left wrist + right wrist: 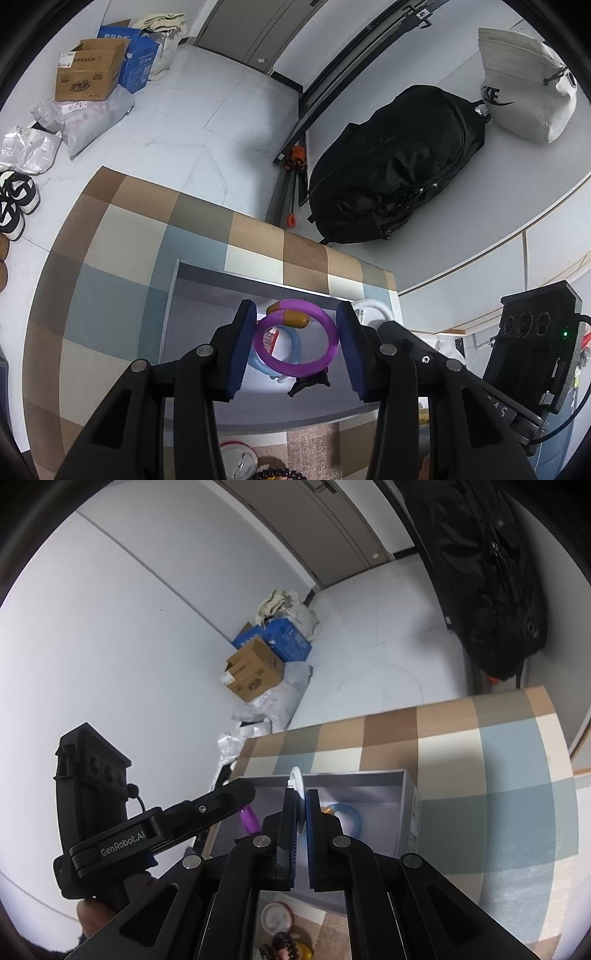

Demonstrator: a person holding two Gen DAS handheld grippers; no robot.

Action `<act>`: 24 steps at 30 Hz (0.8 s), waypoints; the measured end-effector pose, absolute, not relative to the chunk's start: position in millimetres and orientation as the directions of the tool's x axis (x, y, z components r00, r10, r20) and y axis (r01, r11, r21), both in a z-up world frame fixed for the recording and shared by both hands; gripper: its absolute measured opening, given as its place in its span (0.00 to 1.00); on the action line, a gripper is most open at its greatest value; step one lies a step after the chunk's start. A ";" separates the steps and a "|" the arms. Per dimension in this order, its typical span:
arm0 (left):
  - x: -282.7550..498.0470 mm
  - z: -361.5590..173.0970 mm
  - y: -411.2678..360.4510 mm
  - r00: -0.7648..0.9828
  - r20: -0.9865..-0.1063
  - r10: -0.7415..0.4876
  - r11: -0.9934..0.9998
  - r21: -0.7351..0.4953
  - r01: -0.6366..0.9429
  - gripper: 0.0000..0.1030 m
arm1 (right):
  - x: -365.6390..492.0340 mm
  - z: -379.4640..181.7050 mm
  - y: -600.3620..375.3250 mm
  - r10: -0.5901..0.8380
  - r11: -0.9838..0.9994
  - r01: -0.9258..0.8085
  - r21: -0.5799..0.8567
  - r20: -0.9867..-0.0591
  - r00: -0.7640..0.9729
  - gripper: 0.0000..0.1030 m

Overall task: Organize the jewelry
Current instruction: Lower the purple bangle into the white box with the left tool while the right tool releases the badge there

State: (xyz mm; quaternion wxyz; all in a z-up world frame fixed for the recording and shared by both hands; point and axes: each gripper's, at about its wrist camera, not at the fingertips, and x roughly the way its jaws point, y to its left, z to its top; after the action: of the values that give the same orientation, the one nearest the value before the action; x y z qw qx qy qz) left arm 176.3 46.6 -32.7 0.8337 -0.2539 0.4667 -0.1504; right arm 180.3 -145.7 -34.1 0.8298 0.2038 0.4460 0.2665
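Left wrist view, left to right. A cardboard box (90,72) stands on the floor at 10 o'clock, with a blue carton (138,62) just beside it. The checked tablecloth (122,266) covers the table across the lower half of the view. On it sits the grey box (177,295), open at the top. The left gripper (297,350) hangs over the box at 6 o'clock with its jaws wide apart — nothing is between its blue pads (243,350). Inside the box, framed by the two fingers, lies the purple bangle (317,363), partly overlapping a pale blue bangle (291,360); an amber bead piece (293,318) lies against the purple bangle's far side. A small black clip (308,384) lies in the box at the bangle's near edge. A black backpack (399,162) lies on the floor at 1 o'clock, touching a white drawstring bag (528,85) at 2 o'clock.

Right wrist view. The left gripper's body (155,830) appears at 8 o'clock. The right gripper (301,812) is at centre, jaws narrow and closed on a white bangle (297,781) — the ring stands on edge between the pads, its upper arc projecting beyond the fingertips, above the near left part of the box.
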 end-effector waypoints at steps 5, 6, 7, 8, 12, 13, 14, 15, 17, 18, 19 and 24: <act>179.1 -35.4 50.9 0.534 -0.683 -0.498 0.804 -0.594 -0.011 0.41 | 184.2 -42.4 -146.4 0.623 0.774 -0.231 0.589 -0.647 0.439 0.04; 179.6 -36.4 51.9 0.537 -0.672 -0.510 0.791 -0.612 -0.015 0.42 | 184.5 -43.1 -147.0 0.620 0.776 -0.225 0.589 -0.650 0.438 0.04; 180.4 -37.6 52.9 0.533 -0.664 -0.525 0.776 -0.630 -0.021 0.47 | 184.7 -43.5 -147.8 0.621 0.775 -0.221 0.592 -0.650 0.437 0.04; 181.2 -39.1 54.0 0.524 -0.661 -0.537 0.764 -0.645 -0.031 0.52 | 184.5 -43.2 -148.3 0.623 0.774 -0.222 0.594 -0.648 0.438 0.07; 178.2 -37.0 58.1 0.534 -0.646 -0.546 0.744 -0.666 -0.045 0.66 | 181.3 -38.7 -152.8 0.625 0.769 -0.219 0.600 -0.637 0.451 0.12; 176.5 -34.9 58.5 0.541 -0.648 -0.537 0.751 -0.659 -0.044 0.67 | 180.4 -37.3 -153.6 0.621 0.772 -0.217 0.597 -0.637 0.456 0.21; 174.7 -33.2 58.9 0.546 -0.648 -0.531 0.755 -0.654 -0.041 0.67 | 178.7 -35.6 -155.0 0.612 0.779 -0.214 0.589 -0.638 0.467 0.27; 174.0 -32.8 58.9 0.543 -0.652 -0.529 0.759 -0.650 -0.041 0.67 | 176.8 -33.6 -156.9 0.612 0.778 -0.218 0.590 -0.631 0.477 0.37; 172.1 -33.1 58.9 0.531 -0.661 -0.530 0.763 -0.645 -0.043 0.67 | 174.7 -30.6 -159.6 0.611 0.776 -0.219 0.591 -0.621 0.491 0.51; 171.6 -33.2 58.7 0.529 -0.661 -0.532 0.763 -0.645 -0.040 0.67 | 172.5 -28.8 -162.1 0.608 0.778 -0.220 0.589 -0.616 0.501 0.63; 169.4 -32.3 59.5 0.533 -0.664 -0.524 0.768 -0.639 -0.041 0.67 | 172.5 -28.7 -163.1 0.607 0.778 -0.219 0.589 -0.613 0.506 0.69; 163.3 -29.1 67.1 0.546 -0.662 -0.513 0.768 -0.638 -0.052 0.67 | 168.0 -26.4 -169.6 0.605 0.777 -0.216 0.591 -0.606 0.516 0.69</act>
State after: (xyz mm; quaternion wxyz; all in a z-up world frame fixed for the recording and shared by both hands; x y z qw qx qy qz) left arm 163.3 67.1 -29.1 0.8228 -0.3101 0.4553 -0.1402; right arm 168.0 -169.6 -26.4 0.8404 0.2276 0.4269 0.2442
